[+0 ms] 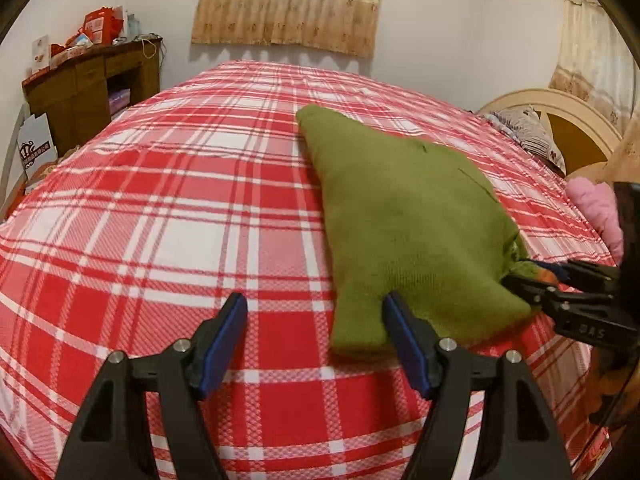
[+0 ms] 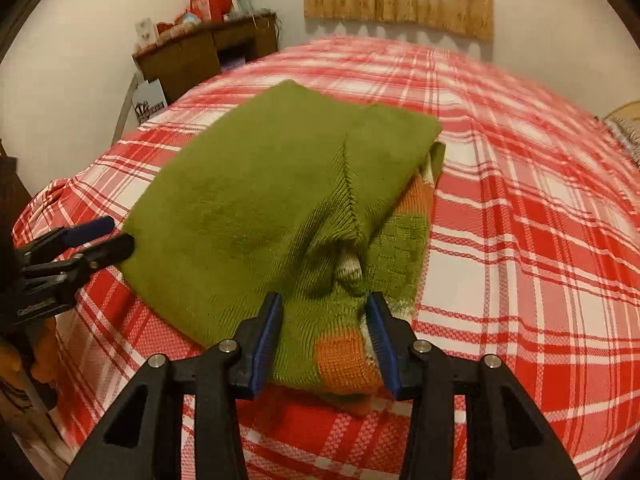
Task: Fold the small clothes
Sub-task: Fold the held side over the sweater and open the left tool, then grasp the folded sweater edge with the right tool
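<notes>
A folded green knit sweater (image 1: 400, 220) with orange and white patches lies on the red-and-white plaid bed sheet (image 1: 160, 240). My left gripper (image 1: 316, 304) is open and wide. Its right finger overlaps the sweater's near left corner, and only sheet shows between its pads. In the right wrist view the sweater (image 2: 260, 200) fills the middle of the sheet (image 2: 520, 240). My right gripper (image 2: 324, 304) stands open over the sweater's near edge, and the fabric lies flat beneath and between its pads. Each gripper shows in the other's view: the right gripper (image 1: 520, 274) and the left gripper (image 2: 116, 236).
A wooden desk (image 1: 92, 80) with red boxes stands in the far left corner, with a paper bag (image 1: 36, 148) beside it. The cream headboard (image 1: 560, 120) and a pillow are at the right. A pink cloth (image 1: 596, 208) lies near the right edge of the bed.
</notes>
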Motion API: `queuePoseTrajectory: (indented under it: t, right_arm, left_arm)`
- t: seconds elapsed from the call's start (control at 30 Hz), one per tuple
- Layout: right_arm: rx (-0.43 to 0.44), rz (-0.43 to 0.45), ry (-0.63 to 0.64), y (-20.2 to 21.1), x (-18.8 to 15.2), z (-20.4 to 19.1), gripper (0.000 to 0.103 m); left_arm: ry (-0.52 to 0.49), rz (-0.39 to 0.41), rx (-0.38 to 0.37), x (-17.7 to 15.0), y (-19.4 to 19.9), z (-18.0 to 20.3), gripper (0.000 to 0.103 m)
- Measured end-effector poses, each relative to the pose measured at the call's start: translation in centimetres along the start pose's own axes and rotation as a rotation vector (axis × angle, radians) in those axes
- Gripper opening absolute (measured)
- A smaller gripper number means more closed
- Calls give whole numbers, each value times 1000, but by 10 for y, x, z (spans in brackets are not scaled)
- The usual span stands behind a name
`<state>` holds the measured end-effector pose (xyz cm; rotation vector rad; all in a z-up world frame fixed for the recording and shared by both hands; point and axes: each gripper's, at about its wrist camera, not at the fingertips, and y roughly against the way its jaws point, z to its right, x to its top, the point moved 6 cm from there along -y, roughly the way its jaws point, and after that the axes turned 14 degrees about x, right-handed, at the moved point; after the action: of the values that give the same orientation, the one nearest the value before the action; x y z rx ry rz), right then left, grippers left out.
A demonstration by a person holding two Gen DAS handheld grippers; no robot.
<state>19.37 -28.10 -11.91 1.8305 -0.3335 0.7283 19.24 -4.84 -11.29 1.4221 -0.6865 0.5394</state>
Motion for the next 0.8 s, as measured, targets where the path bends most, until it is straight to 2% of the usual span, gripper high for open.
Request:
queuePoseTrajectory:
  t: [0.07, 0.17, 0.3, 0.4, 0.53, 0.63, 0.67, 0.7, 0.77, 0.8]
  right_arm:
    - [13, 0, -25, 5, -8, -1, 9]
    - [36, 44, -67, 17, -13, 0, 6]
    - [65, 162, -169, 42, -16, 13, 6]
    - [48, 154, -251, 33, -30, 29, 6]
    - [88, 194, -322, 30, -38, 37, 6]
    - [93, 193, -346, 34, -40, 38, 8]
    - [90, 188, -339, 37, -41, 35, 11]
    - [84, 179, -333, 42, -42, 32, 19]
    - [41, 175, -311, 56, -42, 31, 28]
    - [9, 190, -297, 65, -40, 31, 28]
  left_arm:
    - [2, -3, 6, -3, -1, -1, 81]
    - [18, -22, -7, 0, -3, 1, 82]
    - [7, -19, -27, 2, 4, 2, 83]
    - [8, -33, -26, -1, -2, 5, 85]
    - [-39, -5, 3, -4, 1, 15, 79]
    - [-44, -16, -14, -3, 3, 14, 77]
    - [-40, -26, -24, -2, 5, 11, 77]
    - [-37, -28, -33, -1, 9, 7, 77]
    - [-35, -10, -27, 3, 16, -3, 77]
    - [-34, 17, -15, 9, 22, -9, 75]
